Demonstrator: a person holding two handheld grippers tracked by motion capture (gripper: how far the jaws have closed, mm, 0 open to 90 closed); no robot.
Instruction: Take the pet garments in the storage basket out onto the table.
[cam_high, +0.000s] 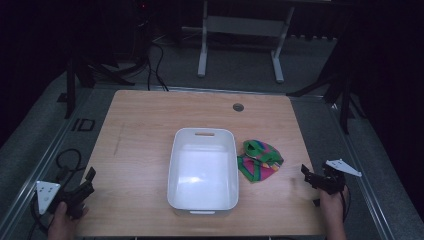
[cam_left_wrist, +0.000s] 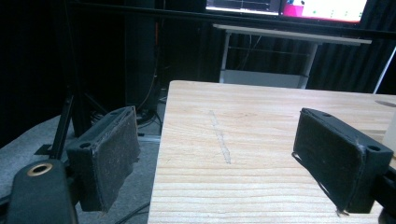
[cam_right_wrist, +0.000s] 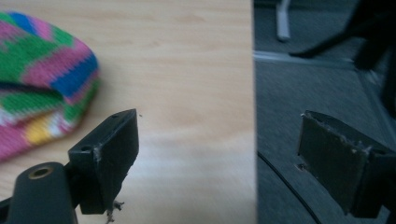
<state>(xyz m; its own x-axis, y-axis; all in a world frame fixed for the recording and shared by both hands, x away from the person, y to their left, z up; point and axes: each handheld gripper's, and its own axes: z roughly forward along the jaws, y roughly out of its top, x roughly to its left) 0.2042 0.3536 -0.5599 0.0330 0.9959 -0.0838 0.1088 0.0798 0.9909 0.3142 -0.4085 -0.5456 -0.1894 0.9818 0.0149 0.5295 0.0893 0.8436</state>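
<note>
A white plastic tub (cam_high: 204, 200) stands empty in the middle of the wooden table (cam_high: 145, 125). Right beside it lies a crumpled knitted cloth (cam_high: 259, 159) striped green, pink and blue, also seen at the upper left of the right gripper view as the cloth (cam_right_wrist: 42, 84). My left gripper (cam_high: 86, 186) hovers at the table's front left corner, open, with nothing between its jaws (cam_left_wrist: 224, 163). My right gripper (cam_high: 309, 176) is at the front right edge, open and empty (cam_right_wrist: 219, 158), straddling the table's edge a short way right of the cloth.
A round cable hole (cam_high: 238, 107) sits near the table's far edge. Beyond it stands a white desk frame (cam_high: 240, 30) on grey carpet. Dark tripod legs (cam_high: 72, 85) and cables (cam_high: 155, 65) flank the table at both sides.
</note>
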